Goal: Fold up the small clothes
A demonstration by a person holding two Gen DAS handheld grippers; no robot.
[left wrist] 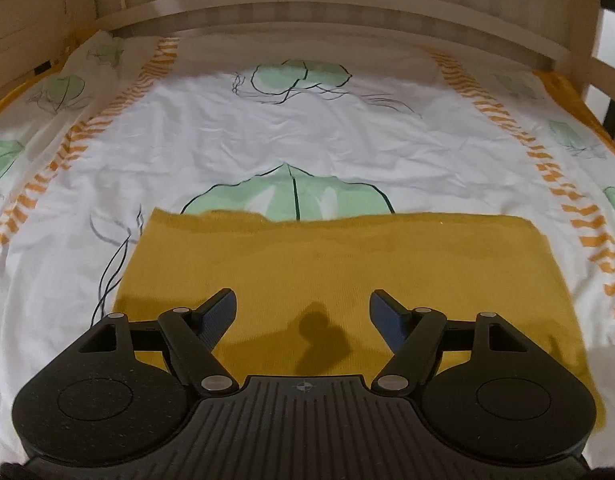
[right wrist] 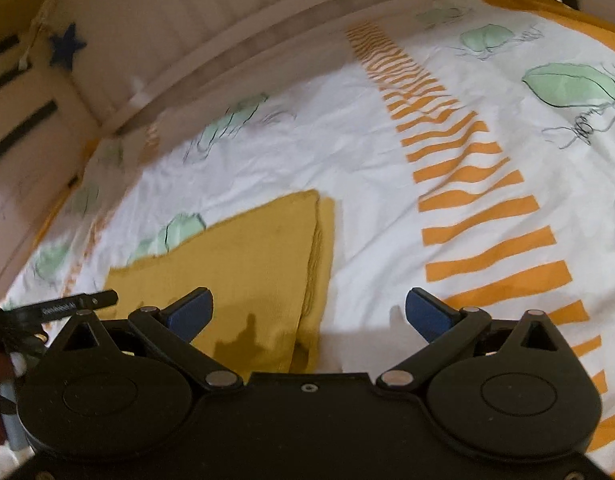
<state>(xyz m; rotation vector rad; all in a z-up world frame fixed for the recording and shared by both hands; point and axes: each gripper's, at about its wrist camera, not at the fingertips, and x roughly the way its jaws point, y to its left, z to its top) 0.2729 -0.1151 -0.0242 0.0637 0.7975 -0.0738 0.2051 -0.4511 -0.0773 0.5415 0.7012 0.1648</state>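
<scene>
On the bedsheet (left wrist: 327, 144), folded mustard garment (left wrist: 331, 272) beneath both parted, empty jaws, seemingly untouched.

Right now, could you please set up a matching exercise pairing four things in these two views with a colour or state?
Things:
1. mustard-yellow knitted garment
2. left tongs
3. felt star on the padded cot side
4. stripe band printed on the white leaf-print sheet

Colour or state:
A. orange
B. folded flat on the sheet
C. dark blue
D. open, nothing between the pads

Pairs: 1-B, 2-D, 3-C, 4-A
</scene>
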